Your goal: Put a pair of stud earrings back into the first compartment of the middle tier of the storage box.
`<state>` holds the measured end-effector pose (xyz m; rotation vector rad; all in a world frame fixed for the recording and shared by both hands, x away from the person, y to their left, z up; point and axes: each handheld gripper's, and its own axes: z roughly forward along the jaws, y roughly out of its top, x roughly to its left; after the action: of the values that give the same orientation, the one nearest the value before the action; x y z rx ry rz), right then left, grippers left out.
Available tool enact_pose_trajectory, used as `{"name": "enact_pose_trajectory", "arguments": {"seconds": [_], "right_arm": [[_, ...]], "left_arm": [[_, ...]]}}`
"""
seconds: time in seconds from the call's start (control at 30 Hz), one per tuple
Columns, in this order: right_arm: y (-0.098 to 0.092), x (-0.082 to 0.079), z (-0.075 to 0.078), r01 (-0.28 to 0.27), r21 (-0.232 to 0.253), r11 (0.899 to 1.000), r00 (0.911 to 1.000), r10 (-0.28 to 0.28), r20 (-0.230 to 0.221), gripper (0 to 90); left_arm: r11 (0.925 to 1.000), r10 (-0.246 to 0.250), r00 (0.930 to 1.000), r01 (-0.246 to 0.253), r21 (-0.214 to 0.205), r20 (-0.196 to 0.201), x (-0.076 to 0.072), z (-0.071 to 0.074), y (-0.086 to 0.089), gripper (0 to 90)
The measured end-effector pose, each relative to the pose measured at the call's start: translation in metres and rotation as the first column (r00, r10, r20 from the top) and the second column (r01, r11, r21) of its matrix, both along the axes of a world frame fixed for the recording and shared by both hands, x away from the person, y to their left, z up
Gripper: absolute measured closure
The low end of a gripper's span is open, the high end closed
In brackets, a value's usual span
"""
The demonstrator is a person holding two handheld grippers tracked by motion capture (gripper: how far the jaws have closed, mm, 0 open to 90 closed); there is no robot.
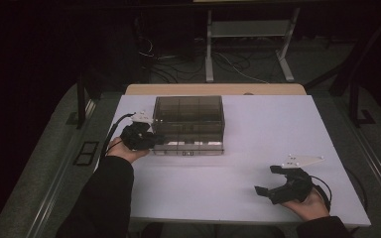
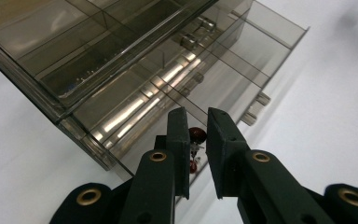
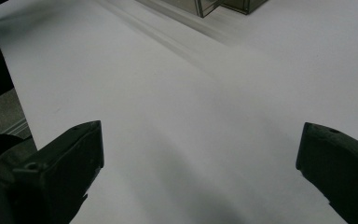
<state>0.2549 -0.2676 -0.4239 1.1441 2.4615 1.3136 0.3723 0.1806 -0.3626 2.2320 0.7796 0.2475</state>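
A smoky transparent drawer box point(image 1: 188, 116) stands on the white table point(image 1: 258, 129), with a low drawer point(image 1: 188, 148) pulled out at its front. My left gripper point(image 1: 151, 139) is at the box's front left corner. In the left gripper view its jaws point(image 2: 196, 114) stand over the open drawer point(image 2: 242, 60), nearly together, with a small red-brown piece point(image 2: 197, 135) gripped between them. My right gripper point(image 1: 266, 179) rests near the front right of the table, far from the box. Its jaws point(image 3: 200, 144) are wide open over bare table with nothing between them.
The drawer has several divided compartments, and small metal parts point(image 2: 193, 39) lie in one. A corner of the box point(image 3: 214, 5) is in the right gripper view's top edge. Beyond the table is a metal stand point(image 1: 248, 44) with cables on the floor.
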Motion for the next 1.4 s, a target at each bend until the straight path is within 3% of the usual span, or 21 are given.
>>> {"name": "enact_pose_trajectory", "arguments": {"seconds": [0.47,1.0,1.07,1.17,1.4], "right_arm": [[0.0,0.0,0.0,-0.003,-0.001,1.0,1.0,0.003,-0.002,0.3],[-0.001,0.0,0.0,0.001,0.001,1.0,1.0,-0.001,-0.002,0.3],[-0.002,0.0,0.0,0.002,0.001,1.0,1.0,-0.002,-0.004,0.3],[-0.002,-0.001,0.0,0.001,0.0,1.0,1.0,-0.001,-0.004,0.3],[-0.001,-0.001,0.001,-0.001,0.0,1.0,1.0,0.001,-0.002,0.3]], "left_arm": [[0.9996,0.026,0.9996,-0.026,-0.005,-0.015,0.013,-0.021,-0.008,77.8],[0.9981,0.036,0.9981,-0.033,0.053,-0.051,0.02,-0.033,-0.016,76.9],[0.9981,0.031,0.9975,-0.028,0.055,-0.063,0.02,-0.033,-0.017,73.1],[0.9982,0.036,0.9981,-0.034,0.051,-0.05,0.019,-0.031,-0.017,66.0],[0.9993,0.037,0.999,-0.038,-0.008,-0.024,0.012,-0.02,-0.011,48.2]]}}
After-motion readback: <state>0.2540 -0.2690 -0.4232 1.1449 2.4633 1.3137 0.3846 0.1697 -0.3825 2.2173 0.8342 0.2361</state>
